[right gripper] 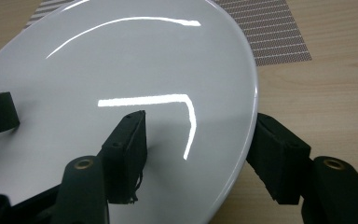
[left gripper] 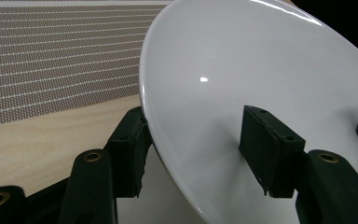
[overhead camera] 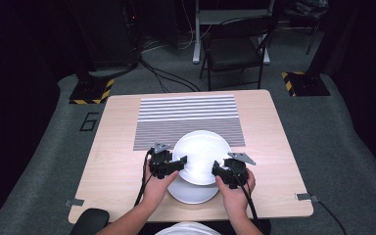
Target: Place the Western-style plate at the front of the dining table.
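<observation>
white plate (overhead camera: pixel 201 155) lifted at centre-bottom of the high view, above a second plate (overhead camera: pixel 192 192) on the table (overhead camera: pixel 112 161). left gripper (overhead camera: pixel 174 164) and right gripper (overhead camera: pixel 220 170) clamped on opposite rims, one jaw over, one under. glazed, stiff, slippery, breakable; best gripped at the rim, kept level.

My work sits on a light wooden table (overhead camera: pixel 117 147) on grey carpet; a striped grey place mat (overhead camera: pixel 188 120) lies flat across its far middle; near my edge a white plate (overhead camera: pixel 192 192) rests directly on the wood; two small metal tabs (overhead camera: pixel 74 202) stick out at the front corners.
</observation>
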### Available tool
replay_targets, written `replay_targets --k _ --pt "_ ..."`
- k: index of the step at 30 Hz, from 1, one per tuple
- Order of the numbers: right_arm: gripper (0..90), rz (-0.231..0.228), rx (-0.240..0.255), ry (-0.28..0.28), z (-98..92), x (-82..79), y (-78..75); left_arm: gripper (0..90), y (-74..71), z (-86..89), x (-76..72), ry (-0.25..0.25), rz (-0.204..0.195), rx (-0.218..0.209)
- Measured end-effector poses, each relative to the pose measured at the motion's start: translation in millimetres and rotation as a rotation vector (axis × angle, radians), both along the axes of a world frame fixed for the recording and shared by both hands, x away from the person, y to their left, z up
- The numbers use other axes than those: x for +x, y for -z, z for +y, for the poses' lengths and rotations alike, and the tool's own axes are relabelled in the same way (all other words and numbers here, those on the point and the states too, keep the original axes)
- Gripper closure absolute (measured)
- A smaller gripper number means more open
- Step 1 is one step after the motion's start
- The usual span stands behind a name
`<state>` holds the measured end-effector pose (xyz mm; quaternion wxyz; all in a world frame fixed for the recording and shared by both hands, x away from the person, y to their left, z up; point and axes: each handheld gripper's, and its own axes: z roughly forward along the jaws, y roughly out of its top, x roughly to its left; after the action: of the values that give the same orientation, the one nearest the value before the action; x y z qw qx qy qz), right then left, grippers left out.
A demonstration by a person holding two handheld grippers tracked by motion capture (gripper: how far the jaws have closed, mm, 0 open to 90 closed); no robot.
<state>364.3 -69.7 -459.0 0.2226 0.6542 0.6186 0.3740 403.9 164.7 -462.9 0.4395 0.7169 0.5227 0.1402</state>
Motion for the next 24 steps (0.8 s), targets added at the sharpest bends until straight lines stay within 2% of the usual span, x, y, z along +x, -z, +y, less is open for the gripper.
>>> replay_targets --k 18,24 --pt "38.8 -0.037 -0.006 -0.025 6.9 18.2 -14.6 44.2 -14.8 7.9 16.0 -0.028 -0.025 -0.013" --pt "38.8 -0.034 -0.002 -0.022 7.7 25.5 -17.9 44.3 -16.1 9.0 22.3 -0.033 -0.025 -0.023"
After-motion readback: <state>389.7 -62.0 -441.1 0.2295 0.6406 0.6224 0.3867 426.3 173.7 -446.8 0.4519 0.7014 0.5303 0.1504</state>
